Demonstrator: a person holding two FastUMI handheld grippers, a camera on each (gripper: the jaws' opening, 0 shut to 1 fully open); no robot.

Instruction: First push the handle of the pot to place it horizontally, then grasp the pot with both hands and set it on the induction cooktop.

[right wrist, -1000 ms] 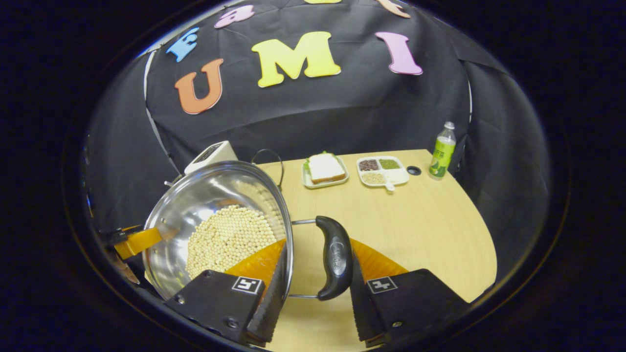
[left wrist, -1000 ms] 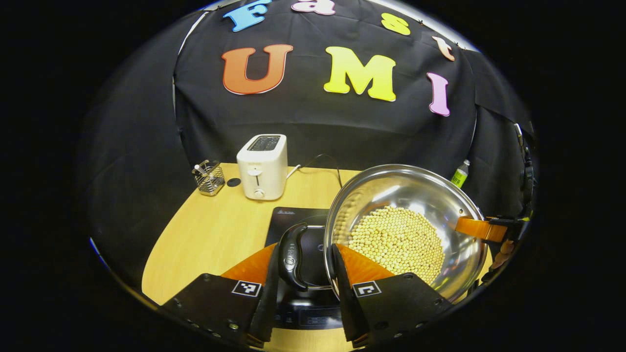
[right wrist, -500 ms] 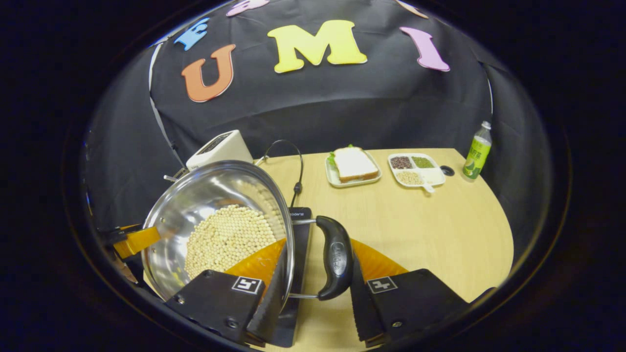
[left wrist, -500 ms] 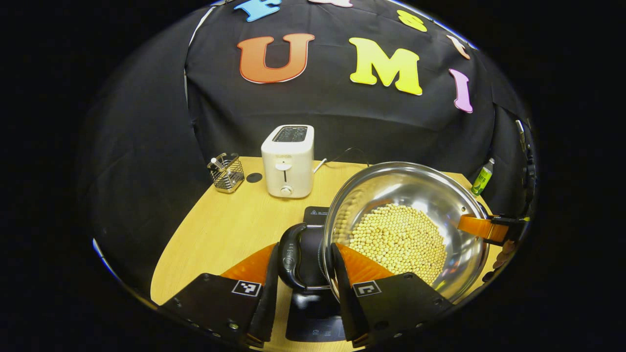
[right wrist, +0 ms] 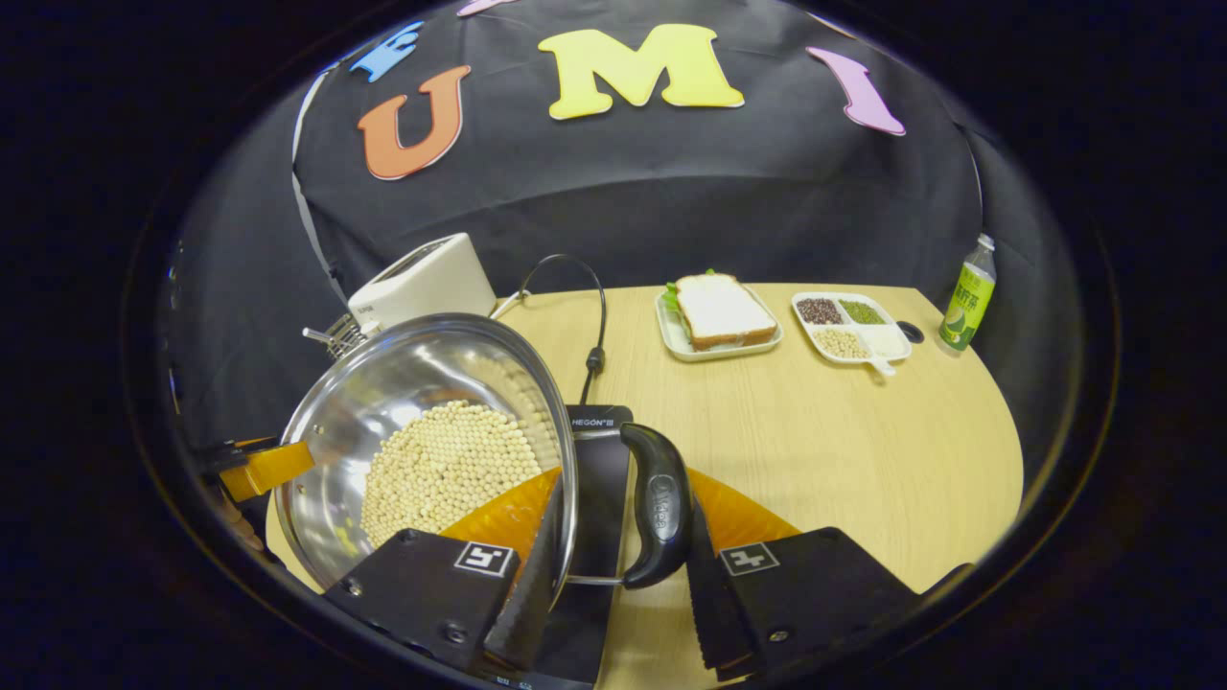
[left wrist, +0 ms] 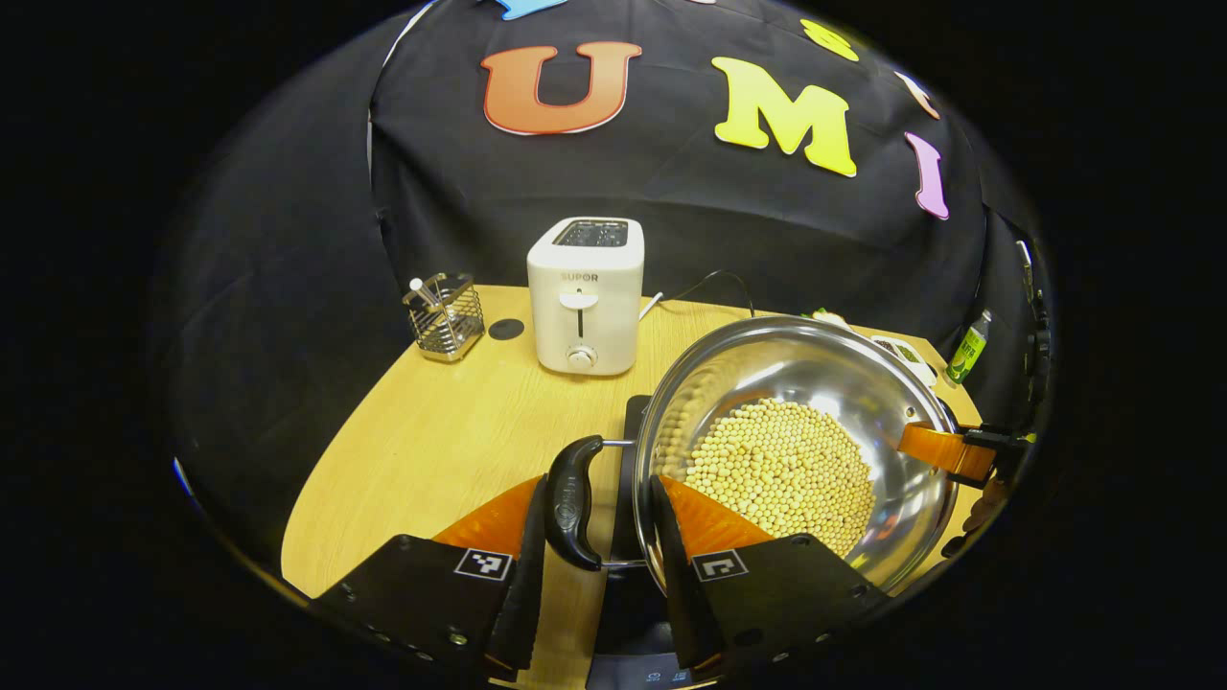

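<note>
Steel pot (left wrist: 796,450) of beans hangs over my cooktop (right wrist: 599,460); left tool (left wrist: 594,565) and right tool (right wrist: 623,565) each clamp a black handle.

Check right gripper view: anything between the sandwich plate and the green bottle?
Yes. In the right gripper view, the divided tray of beans sits between the sandwich plate and the green bottle, plus a small black disc beside the bottle.
</note>
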